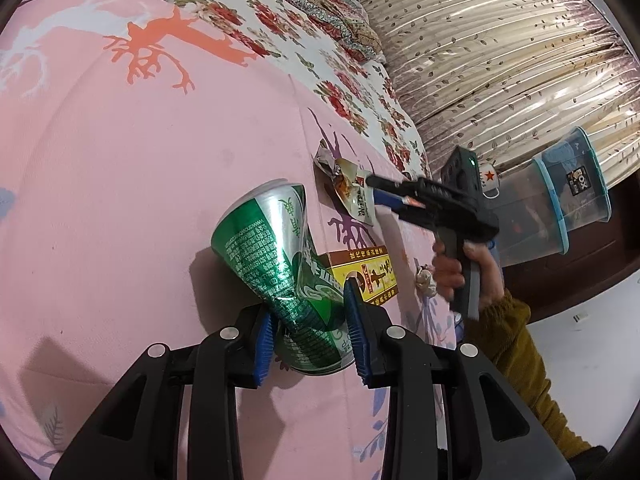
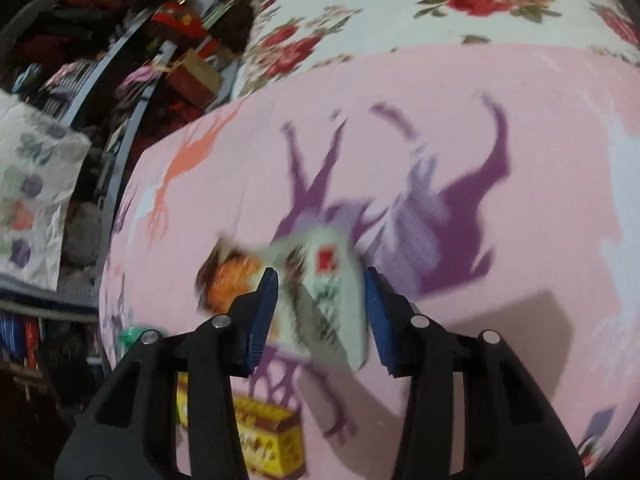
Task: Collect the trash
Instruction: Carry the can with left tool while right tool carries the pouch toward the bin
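Both views are evenly and fairly brightly lit. In the left wrist view the picture is sharp; the curtain point(image 1: 500, 60) at 1 o'clock carries bright streaks of glare along its folds, and the crushed green can point(image 1: 276, 256) shows specular highlights on its metal. The can casts a soft shadow toward 9 o'clock on the pink sheet point(image 1: 140, 180). Fisheye distortion bends the edges, with dark vignette corners. The right wrist view is heavily motion-blurred: the wrapper point(image 2: 320, 296) at centre and the sheet print smear; only the gripper fingers point(image 2: 264, 312) stay sharp.
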Demonstrator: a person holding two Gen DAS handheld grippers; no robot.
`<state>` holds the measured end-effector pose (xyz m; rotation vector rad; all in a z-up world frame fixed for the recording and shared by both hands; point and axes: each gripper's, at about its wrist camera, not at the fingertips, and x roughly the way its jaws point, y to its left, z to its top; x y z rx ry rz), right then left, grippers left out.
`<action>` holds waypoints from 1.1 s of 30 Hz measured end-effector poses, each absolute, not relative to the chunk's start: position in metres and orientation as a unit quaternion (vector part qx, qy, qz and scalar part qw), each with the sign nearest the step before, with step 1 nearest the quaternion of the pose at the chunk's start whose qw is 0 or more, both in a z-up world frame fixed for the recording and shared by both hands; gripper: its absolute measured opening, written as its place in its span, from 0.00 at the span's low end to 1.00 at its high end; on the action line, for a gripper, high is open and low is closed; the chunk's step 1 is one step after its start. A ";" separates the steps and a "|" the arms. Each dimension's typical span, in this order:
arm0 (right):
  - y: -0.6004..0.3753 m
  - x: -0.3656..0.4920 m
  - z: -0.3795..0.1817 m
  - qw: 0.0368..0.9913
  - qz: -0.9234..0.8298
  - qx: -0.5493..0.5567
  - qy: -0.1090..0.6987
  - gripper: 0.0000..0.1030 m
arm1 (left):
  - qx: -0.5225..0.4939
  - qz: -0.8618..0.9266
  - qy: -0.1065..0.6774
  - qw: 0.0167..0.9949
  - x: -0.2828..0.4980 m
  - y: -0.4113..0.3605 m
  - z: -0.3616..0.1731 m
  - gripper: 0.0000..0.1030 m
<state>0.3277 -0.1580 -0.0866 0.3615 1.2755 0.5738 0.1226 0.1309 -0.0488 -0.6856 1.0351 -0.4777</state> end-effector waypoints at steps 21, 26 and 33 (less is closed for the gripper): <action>-0.124 0.301 -0.083 0.802 0.278 0.137 0.510 0.60 | -0.318 -0.218 0.481 0.787 0.123 0.136 -0.051 0.31; -0.101 0.298 -0.087 0.766 0.337 0.137 0.530 0.46 | -0.321 -0.216 0.482 0.786 0.127 0.138 -0.053 0.31; -0.082 0.282 -0.086 0.733 0.389 0.147 0.538 0.33 | -0.331 -0.214 0.483 0.782 0.135 0.138 -0.058 0.31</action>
